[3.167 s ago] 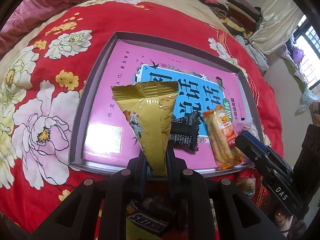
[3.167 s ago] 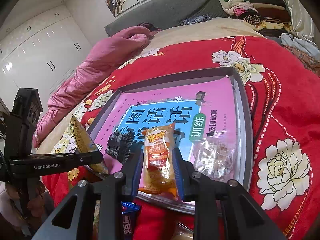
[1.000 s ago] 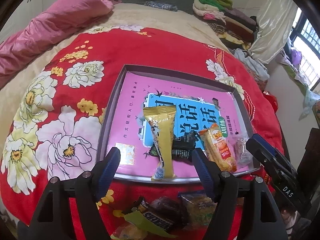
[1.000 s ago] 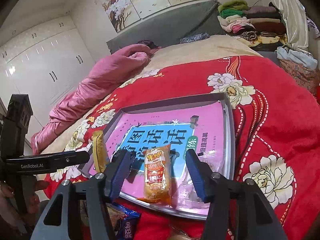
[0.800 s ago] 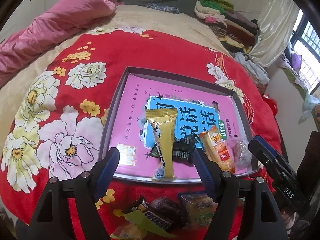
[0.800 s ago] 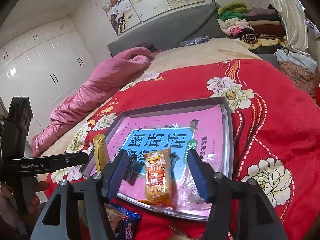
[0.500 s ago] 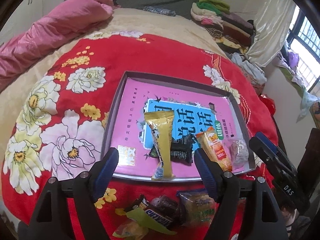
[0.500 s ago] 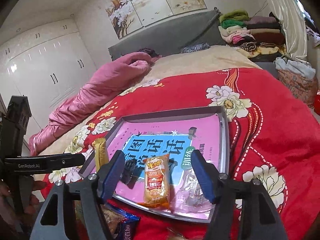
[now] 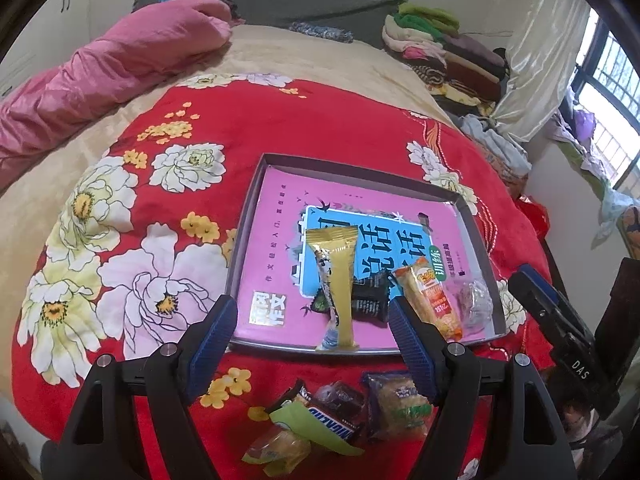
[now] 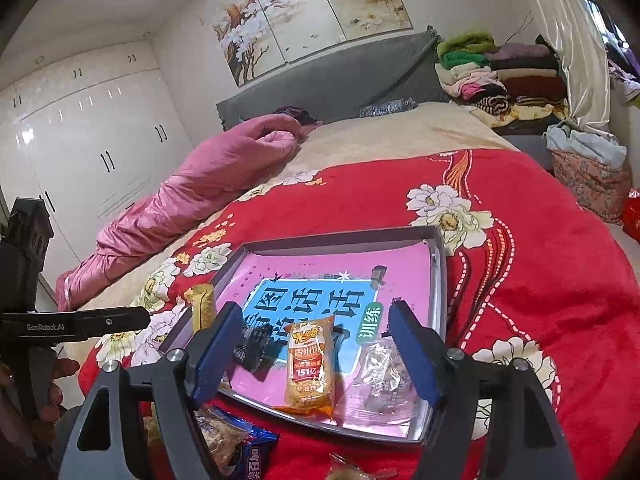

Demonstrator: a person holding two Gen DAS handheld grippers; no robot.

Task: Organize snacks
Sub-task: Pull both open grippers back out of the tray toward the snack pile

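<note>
A grey tray (image 9: 256,196) (image 10: 438,280) lined with a pink and blue book cover lies on the red flowered blanket. In it lie a gold packet (image 9: 338,276), a black packet (image 9: 370,296) (image 10: 254,346), an orange packet (image 9: 430,300) (image 10: 310,364) and a clear wrapped sweet (image 9: 474,300) (image 10: 380,372). My left gripper (image 9: 312,344) hangs open above the tray's near edge, holding nothing. My right gripper (image 10: 316,344) has its jaws opening wide around the orange packet, pads clear of it.
Loose snacks lie on the blanket in front of the tray: a Snickers bar (image 9: 332,420), a dark sweet (image 9: 342,396), a green-printed packet (image 9: 394,404) and a blue packet (image 10: 244,452). A pink quilt (image 9: 100,72) and folded clothes (image 9: 440,48) lie beyond.
The gold and orange packets, gripped earlier, now lie in the tray. Both grippers have pulled back from it, the left one rising a little. The right jaws have spread wider.
</note>
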